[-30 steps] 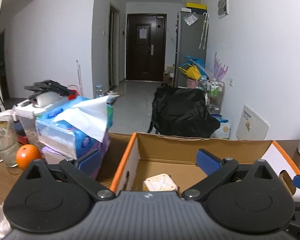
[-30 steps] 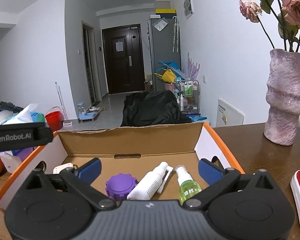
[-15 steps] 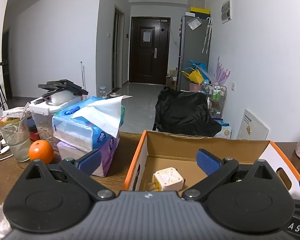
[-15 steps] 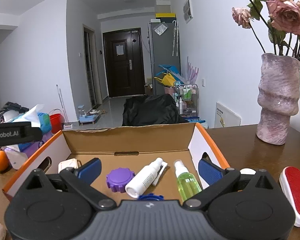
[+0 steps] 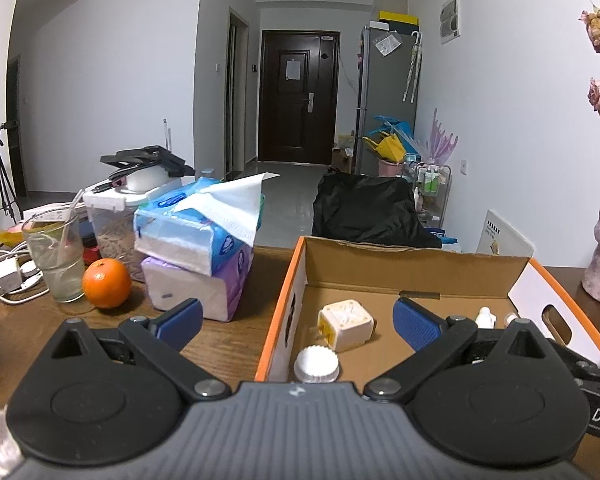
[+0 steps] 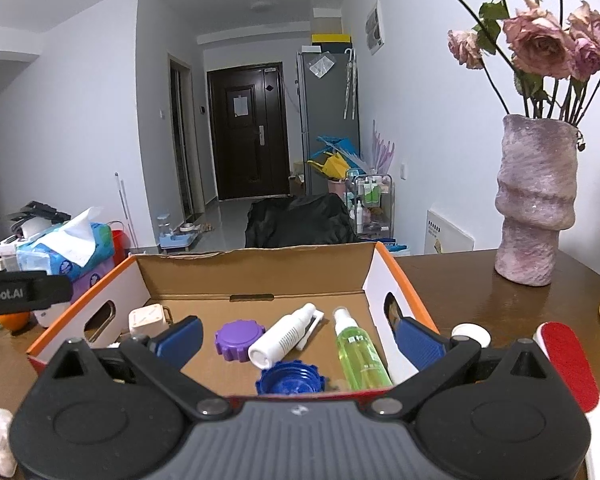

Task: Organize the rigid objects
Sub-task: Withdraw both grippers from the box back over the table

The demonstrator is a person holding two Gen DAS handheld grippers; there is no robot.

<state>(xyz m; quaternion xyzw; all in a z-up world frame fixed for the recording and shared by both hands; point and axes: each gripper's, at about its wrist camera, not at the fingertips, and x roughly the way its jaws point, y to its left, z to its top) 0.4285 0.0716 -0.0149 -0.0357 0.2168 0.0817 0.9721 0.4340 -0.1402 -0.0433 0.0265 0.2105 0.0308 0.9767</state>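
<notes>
An orange-edged cardboard box sits on the wooden table. It holds a purple lid, a blue lid, a white spray bottle, a green spray bottle and a cream plug adapter. The left wrist view shows the adapter and a white cap in the box. My left gripper is open and empty over the box's left wall. My right gripper is open and empty above the box's near edge.
Tissue packs, an orange, a glass and a charger lie left of the box. A purple vase, a red lint brush and a small white cap are to the right.
Both grippers have drawn back and risen, so more of the box's inside shows. The white cap and blue lid have come into view. Both stay open.
</notes>
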